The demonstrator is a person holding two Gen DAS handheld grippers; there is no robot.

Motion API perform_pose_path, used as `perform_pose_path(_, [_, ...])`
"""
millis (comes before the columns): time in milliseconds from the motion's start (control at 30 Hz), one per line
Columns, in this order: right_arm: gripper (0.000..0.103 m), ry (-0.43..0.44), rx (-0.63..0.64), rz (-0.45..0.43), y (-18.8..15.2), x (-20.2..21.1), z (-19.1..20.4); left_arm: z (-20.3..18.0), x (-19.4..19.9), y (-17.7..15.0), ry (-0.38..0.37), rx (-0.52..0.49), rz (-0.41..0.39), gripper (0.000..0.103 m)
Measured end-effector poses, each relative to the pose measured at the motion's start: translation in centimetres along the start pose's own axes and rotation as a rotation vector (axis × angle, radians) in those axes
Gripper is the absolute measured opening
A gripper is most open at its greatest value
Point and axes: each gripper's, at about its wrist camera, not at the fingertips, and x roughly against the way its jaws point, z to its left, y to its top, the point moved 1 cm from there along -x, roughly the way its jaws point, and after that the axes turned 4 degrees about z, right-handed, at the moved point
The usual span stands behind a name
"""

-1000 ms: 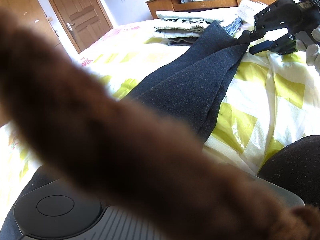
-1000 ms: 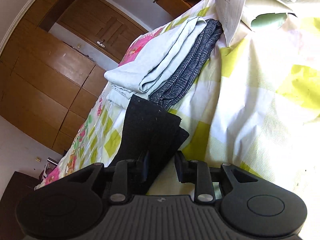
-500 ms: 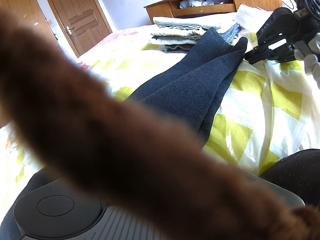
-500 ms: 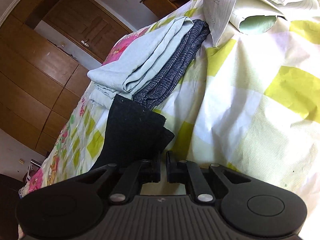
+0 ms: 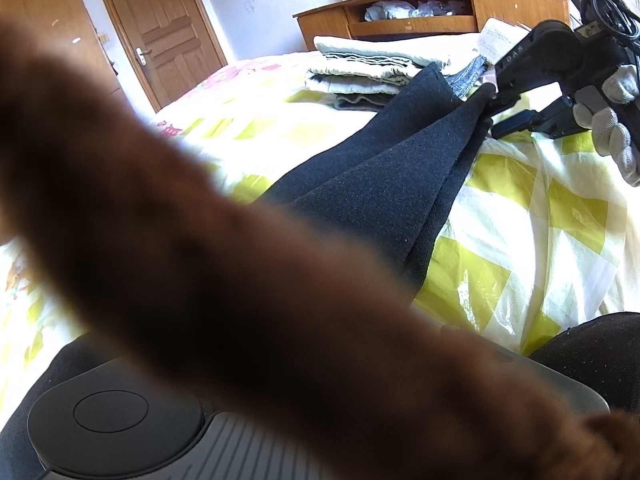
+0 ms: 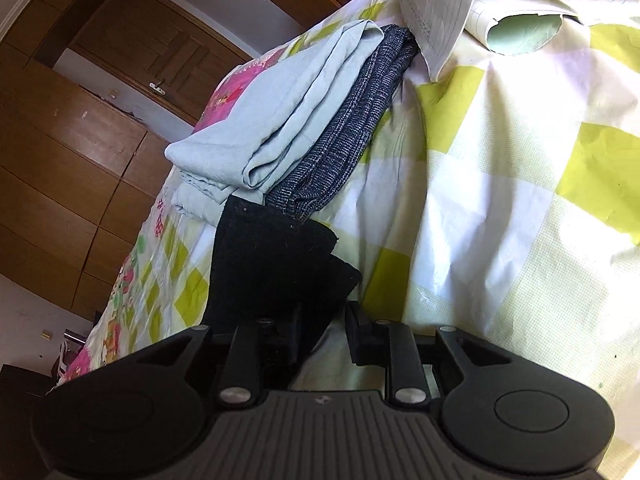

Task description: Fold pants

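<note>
Right tool (image 6: pixel 322 330) has its fingers spread, released, with the far end of the dark pants (image 6: pixel 276 264) lying between and just past them; cloth touches the left finger, not pinched. Left-wrist view shows the same right tool (image 5: pixel 494 110) at the far tip of the pants (image 5: pixel 392 184), held by a gloved hand (image 5: pixel 612 120). Left tool: fingers hidden behind a blurred brown furry thing (image 5: pixel 224 280) across the lens, cannot tell if clenched. Pants lie stretched lengthwise on the yellow-checked bed cover (image 5: pixel 552 216), legs stacked one on the other, far end near a pile of folded clothes (image 6: pixel 288 120); lined paper (image 6: pixel 440 12) further off. Progress: looks like the lengthwise fold is done, legs aligned. Left, probably: bring the leg ends toward the waist, fold once or twice, flatten. Early-to-middle stage.
</note>
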Motion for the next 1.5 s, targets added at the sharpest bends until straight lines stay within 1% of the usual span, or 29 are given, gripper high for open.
perform_pose_path(67, [0.04,-0.008,0.014,0.002,-0.1,-0.3,0.2,0.0,-0.1,0.0,0.003,0.002,-0.005,0.031])
perform_pose_path(133, [0.046,-0.006,0.018,0.005,-0.2,-1.1,0.7,0.0,-0.2,0.0,0.004,0.003,-0.004,0.031])
perform_pose_path(267, [0.048,0.02,-0.032,-0.012,0.2,-2.5,0.9,0.0,-0.1,0.0,0.006,0.004,-0.009,0.032])
perform_pose_path(300, [0.046,0.026,-0.038,-0.013,0.3,-2.7,0.9,0.0,0.0,0.0,0.008,0.004,-0.011,0.033])
perform_pose_path(333, [0.031,0.031,-0.037,-0.009,0.4,-2.8,1.0,0.0,0.0,0.0,0.012,0.002,-0.011,0.035])
perform_pose_path(367, [0.022,0.046,-0.049,0.011,0.5,-2.9,0.8,0.1,0.0,0.0,0.015,0.002,-0.01,0.036])
perform_pose_path(400, [0.022,0.066,-0.07,0.023,0.5,-2.8,0.6,0.1,0.0,0.0,0.016,0.004,-0.009,0.036])
perform_pose_path(433, [0.022,0.09,-0.074,0.009,0.7,-2.1,0.5,0.1,0.1,0.1,0.017,0.005,-0.008,0.036])
perform_pose_path(467, [0.022,0.108,-0.064,-0.017,0.8,-1.1,0.7,0.1,0.3,0.2,0.022,0.006,-0.011,0.036])
perform_pose_path(533, [0.021,0.154,-0.032,-0.064,1.2,1.2,1.3,0.0,1.0,0.5,0.026,0.014,-0.041,0.036])
perform_pose_path(600, [0.021,0.132,0.031,-0.114,1.3,2.8,1.9,-0.2,1.6,0.8,0.025,0.02,-0.068,0.037])
perform_pose_path(633, [0.021,0.093,0.061,-0.126,1.3,2.7,1.7,-0.4,1.5,0.9,0.019,0.022,-0.068,0.04])
perform_pose_path(667, [0.021,0.035,0.07,-0.115,1.4,1.9,1.2,-0.6,1.1,0.8,0.008,0.026,-0.054,0.044])
perform_pose_path(700, [0.021,-0.035,0.042,-0.075,1.5,0.7,0.3,-1.0,0.4,0.6,-0.004,0.026,-0.027,0.045])
perform_pose_path(733, [0.021,-0.063,0.003,-0.024,1.6,-0.2,-0.7,-1.4,-0.5,0.3,-0.022,0.026,0.015,0.044])
perform_pose_path(767, [0.021,-0.05,-0.016,-0.015,1.6,-0.1,-1.2,-1.7,-0.9,0.0,-0.025,0.026,0.03,0.042])
perform_pose_path(800, [0.021,-0.053,-0.007,-0.022,1.4,0.6,-1.4,-1.8,-0.8,-0.1,-0.022,0.025,0.027,0.042])
perform_pose_path(867, [0.026,-0.083,0.024,-0.078,1.3,2.6,-0.9,-1.4,0.0,-0.2,-0.038,0.051,0.019,0.043])
perform_pose_path(933, [0.028,-0.112,0.064,-0.124,1.2,4.5,-0.5,-0.8,0.9,-0.7,-0.028,0.07,0.012,0.043])
perform_pose_path(1000, [0.028,-0.163,0.151,-0.185,0.4,6.6,0.8,-0.2,2.2,-1.2,0.007,0.076,-0.004,0.043])
perform_pose_path(1033, [0.028,-0.159,0.217,-0.202,-0.3,7.4,2.1,0.2,2.9,-1.5,0.017,0.093,-0.016,0.043])
perform_pose_path(1067, [0.028,-0.133,0.275,-0.195,-1.1,7.8,3.8,0.7,3.7,-1.9,0.028,0.112,-0.027,0.043])
perform_pose_path(1100, [0.028,-0.097,0.315,-0.17,-1.9,7.8,4.9,1.3,4.5,-2.4,0.041,0.129,-0.033,0.043])
perform_pose_path(1167, [0.028,0.013,0.413,-0.055,-4.4,6.7,8.7,2.6,5.6,-3.5,0.075,0.156,-0.033,0.043])
perform_pose_path(1267, [0.028,0.135,0.558,0.085,-9.4,4.3,14.2,5.1,7.6,-6.3,0.152,0.202,-0.008,0.043])
perform_pose_path(1367, [0.028,0.244,0.737,0.227,-15.8,2.3,20.0,8.5,10.2,-9.8,0.248,0.273,0.009,0.044])
perform_pose_path(1400, [0.028,0.275,0.787,0.272,-17.7,1.9,21.6,10.0,11.2,-11.3,0.283,0.309,0.021,0.046])
perform_pose_path(1433, [0.029,0.312,0.856,0.324,-20.5,1.3,23.2,11.5,12.1,-12.7,0.313,0.348,0.031,0.047])
perform_pose_path(1500, [0.029,0.363,0.97,0.395,-24.7,0.4,26.0,14.4,13.3,-15.6,0.383,0.408,0.056,0.048])
